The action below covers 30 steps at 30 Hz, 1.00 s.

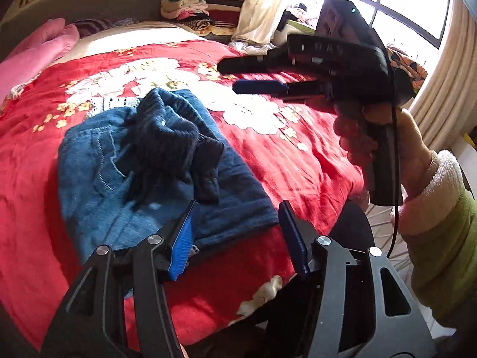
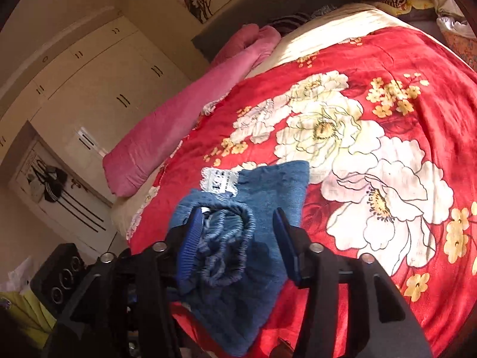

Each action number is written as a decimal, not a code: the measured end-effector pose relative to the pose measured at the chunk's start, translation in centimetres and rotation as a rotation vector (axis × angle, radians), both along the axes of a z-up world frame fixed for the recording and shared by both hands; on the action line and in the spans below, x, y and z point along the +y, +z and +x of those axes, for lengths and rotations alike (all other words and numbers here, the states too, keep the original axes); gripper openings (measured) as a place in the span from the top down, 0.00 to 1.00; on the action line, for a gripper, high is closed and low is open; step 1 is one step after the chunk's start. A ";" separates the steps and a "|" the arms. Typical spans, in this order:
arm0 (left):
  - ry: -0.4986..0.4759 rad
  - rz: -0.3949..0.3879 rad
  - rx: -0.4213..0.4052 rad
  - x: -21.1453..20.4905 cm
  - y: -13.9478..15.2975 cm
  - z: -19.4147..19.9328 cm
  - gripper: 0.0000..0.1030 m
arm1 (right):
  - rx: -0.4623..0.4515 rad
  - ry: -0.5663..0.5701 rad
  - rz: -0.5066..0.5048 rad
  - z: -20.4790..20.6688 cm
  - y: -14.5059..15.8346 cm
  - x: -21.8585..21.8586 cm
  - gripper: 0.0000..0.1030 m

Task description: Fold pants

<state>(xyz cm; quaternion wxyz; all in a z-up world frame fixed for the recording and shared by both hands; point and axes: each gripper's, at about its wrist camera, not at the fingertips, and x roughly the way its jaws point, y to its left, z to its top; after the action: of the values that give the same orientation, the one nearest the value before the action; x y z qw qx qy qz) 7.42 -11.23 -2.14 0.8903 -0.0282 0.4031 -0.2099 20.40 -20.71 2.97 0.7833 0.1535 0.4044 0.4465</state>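
Note:
Blue denim pants [image 1: 155, 167] lie folded in a bundle on the red flowered blanket [image 1: 298, 155], with the dark ribbed waistband bunched on top. My left gripper [image 1: 235, 229] is open and empty, just above the bundle's near edge. My right gripper [image 1: 229, 76] shows in the left wrist view, held in the air to the right of the pants with its fingers apart. In the right wrist view the right gripper [image 2: 235, 235] is open above the pants [image 2: 268, 203], holding nothing; the elastic waistband [image 2: 229, 247] lies between the fingers below.
A pink rolled quilt [image 2: 179, 113] lies along the far side of the bed. Stacked clothes [image 1: 193, 9] sit near the headboard. A window [image 1: 396, 3] and curtain stand at right. White wardrobes [image 2: 98, 89] line the wall.

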 end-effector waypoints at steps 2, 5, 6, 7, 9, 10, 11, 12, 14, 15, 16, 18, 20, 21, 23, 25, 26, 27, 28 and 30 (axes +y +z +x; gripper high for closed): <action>-0.011 -0.002 0.026 -0.4 -0.5 -0.1 0.54 | -0.023 0.059 -0.006 -0.8 1.2 2.1 0.44; -0.022 -0.007 0.045 -0.5 -0.7 -0.7 0.54 | -0.044 0.152 -0.070 -1.5 1.6 6.0 0.38; -0.024 -0.015 0.048 -0.3 -0.5 -1.0 0.54 | -0.044 0.170 -0.096 -1.6 1.3 7.0 0.38; -0.022 -0.022 0.047 0.0 -0.2 -1.2 0.54 | -0.040 0.185 -0.121 -1.6 1.0 7.7 0.38; -0.002 -0.035 0.038 1.0 0.6 -1.8 0.50 | -0.023 0.203 -0.152 -1.8 0.4 8.3 0.38; 0.015 -0.050 0.035 1.8 1.2 -2.1 0.49 | -0.018 0.209 -0.154 -1.9 0.1 8.2 0.38; 0.032 -0.062 0.031 2.6 1.6 -2.5 0.47 | -0.018 0.206 -0.155 -2.1 0.0 7.8 0.38; 0.050 -0.069 0.026 3.5 2.0 -2.7 0.45 | -0.015 0.199 -0.159 -2.2 -0.2 7.4 0.38; 0.106 -0.068 0.001 5.9 2.8 -3.1 0.42 | -0.028 0.207 -0.161 -3.1 -0.2 6.5 0.38; 0.144 -0.067 -0.007 7.2 3.2 -2.9 0.41 | -0.042 0.220 -0.162 -3.6 0.0 6.3 0.38; 0.181 -0.079 -0.010 8.6 3.5 -2.5 0.41 | -0.057 0.234 -0.163 -4.2 0.1 6.3 0.38; 0.235 -0.133 -0.007 10.9 4.4 -0.9 0.41 | -0.074 0.252 -0.163 -4.7 0.4 6.5 0.39; 0.252 -0.154 0.019 12.2 4.9 1.4 0.41 | -0.102 0.259 -0.183 -5.1 0.6 7.1 0.39; 0.262 -0.141 0.029 12.5 4.9 2.5 0.41 | -0.115 0.260 -0.203 -5.2 0.6 7.5 0.40; 0.247 -0.133 0.062 12.5 4.7 5.2 0.44 | -0.140 0.270 -0.253 -5.2 0.2 8.4 0.48; 0.228 -0.193 0.116 12.9 3.9 7.6 0.60 | -0.148 0.282 -0.316 -5.2 -0.6 8.9 0.70; 0.217 -0.229 0.158 13.0 3.2 8.9 0.69 | -0.143 0.290 -0.339 -5.3 -1.0 8.9 0.84; 0.213 -0.243 0.190 13.1 2.4 9.8 0.72 | -0.148 0.286 -0.356 -5.6 -1.2 8.6 0.87; 0.220 -0.239 0.218 13.1 1.6 10.8 0.72 | -0.151 0.284 -0.359 -5.8 -1.2 8.2 0.88; 0.233 -0.237 0.248 13.2 0.4 11.6 0.74 | -0.156 0.278 -0.359 -6.6 -1.3 6.8 0.90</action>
<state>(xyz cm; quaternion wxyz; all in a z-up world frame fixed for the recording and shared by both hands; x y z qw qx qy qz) 19.04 1.94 -1.72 0.8427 -0.2046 0.4760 -0.1464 13.83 -13.89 1.72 0.7579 -0.0801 0.4327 0.4816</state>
